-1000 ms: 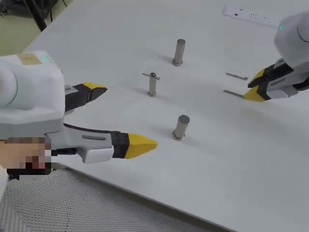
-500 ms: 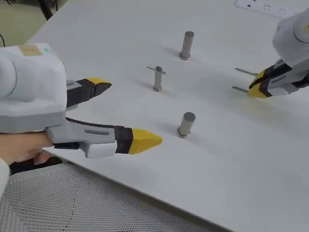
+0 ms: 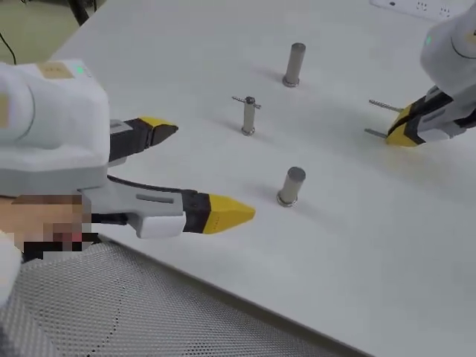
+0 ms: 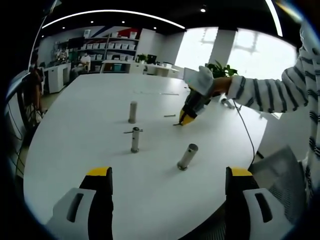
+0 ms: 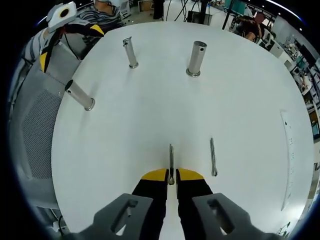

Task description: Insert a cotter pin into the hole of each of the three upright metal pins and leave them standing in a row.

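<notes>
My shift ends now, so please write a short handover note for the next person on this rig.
Left gripper: open, empty, near the white table's front edge.
Right gripper: shut on a thin metal cotter pin.
Second cotter pin lies loose beside it.
Done: middle grey upright metal pin carries an inserted cotter pin.
Left: near pin and far pin, both standing, without cotter pins.

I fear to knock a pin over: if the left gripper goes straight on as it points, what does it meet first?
Most likely the nearest upright metal pin, which stands ahead in the gap between the open jaws of the left gripper; how far ahead is hard to judge.
</notes>
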`<state>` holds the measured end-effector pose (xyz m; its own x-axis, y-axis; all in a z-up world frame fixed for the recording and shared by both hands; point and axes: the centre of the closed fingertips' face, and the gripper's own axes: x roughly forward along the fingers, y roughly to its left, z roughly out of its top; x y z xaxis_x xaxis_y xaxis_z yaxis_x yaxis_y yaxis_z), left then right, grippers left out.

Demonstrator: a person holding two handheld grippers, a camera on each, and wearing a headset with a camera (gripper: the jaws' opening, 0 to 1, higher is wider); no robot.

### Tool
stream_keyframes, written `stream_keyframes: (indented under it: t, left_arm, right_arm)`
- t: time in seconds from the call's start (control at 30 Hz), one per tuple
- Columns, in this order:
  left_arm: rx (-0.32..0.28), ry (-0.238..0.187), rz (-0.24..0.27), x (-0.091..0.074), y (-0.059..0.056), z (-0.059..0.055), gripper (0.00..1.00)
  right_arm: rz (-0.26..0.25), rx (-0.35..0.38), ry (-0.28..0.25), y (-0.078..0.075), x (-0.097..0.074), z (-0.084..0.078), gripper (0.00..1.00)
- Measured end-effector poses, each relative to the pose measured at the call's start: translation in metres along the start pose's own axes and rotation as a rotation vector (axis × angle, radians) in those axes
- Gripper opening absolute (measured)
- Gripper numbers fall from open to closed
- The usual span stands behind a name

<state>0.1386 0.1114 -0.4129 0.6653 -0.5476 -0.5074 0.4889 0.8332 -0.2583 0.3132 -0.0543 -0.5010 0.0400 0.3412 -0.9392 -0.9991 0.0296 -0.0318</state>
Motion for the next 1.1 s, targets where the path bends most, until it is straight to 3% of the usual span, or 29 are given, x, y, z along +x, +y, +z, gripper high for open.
stream_keyframes:
  t: [0.1,0.2,0.3,0.47,0.57,0.67,0.7,0.8,0.87,0.93,1.1]
  left_arm:
    - [0.005,0.001,0.0,0.0,0.0,0.0,0.92]
    - [0.012,0.0,-0.004,0.002,-0.002,0.001,0.92]
    - [0.016,-0.002,-0.004,0.003,-0.003,0.002,0.92]
    - [0.026,-0.015,-0.006,0.003,-0.002,0.004,0.92]
    - [0.034,-0.023,-0.01,0.003,-0.003,0.005,0.92]
    - [0.048,-0.048,-0.012,0.002,0.0,0.008,0.91]
    - [0.067,-0.071,-0.006,0.002,0.002,0.012,0.9]
    - [0.046,-0.086,-0.023,0.002,0.001,0.013,0.9]
    - [0.049,-0.087,-0.03,0.003,0.0,0.013,0.9]
    - [0.058,-0.081,-0.04,0.004,-0.001,0.012,0.9]
    - [0.068,-0.096,-0.077,0.007,-0.009,0.017,0.87]
  right_arm:
    - [-0.012,0.029,0.005,-0.007,0.001,0.001,0.0]
    - [-0.009,0.031,0.013,0.0,0.0,0.001,0.0]
    - [-0.01,-0.018,0.019,-0.001,-0.001,0.001,0.0]
    - [-0.02,-0.007,0.026,0.002,-0.002,0.002,0.0]
    - [-0.04,-0.064,0.007,0.002,-0.002,0.003,0.0]
    - [-0.051,-0.05,0.006,-0.004,-0.001,0.001,0.0]
    - [-0.058,-0.061,0.002,-0.004,-0.002,0.001,0.0]
    - [-0.069,-0.069,-0.031,-0.004,-0.007,0.006,0.0]
    - [-0.104,-0.114,-0.009,-0.005,-0.014,0.004,0.0]
    - [-0.105,-0.122,0.01,-0.001,-0.017,0.002,0.0]
    - [-0.127,-0.124,-0.035,0.009,-0.03,0.008,0.0]
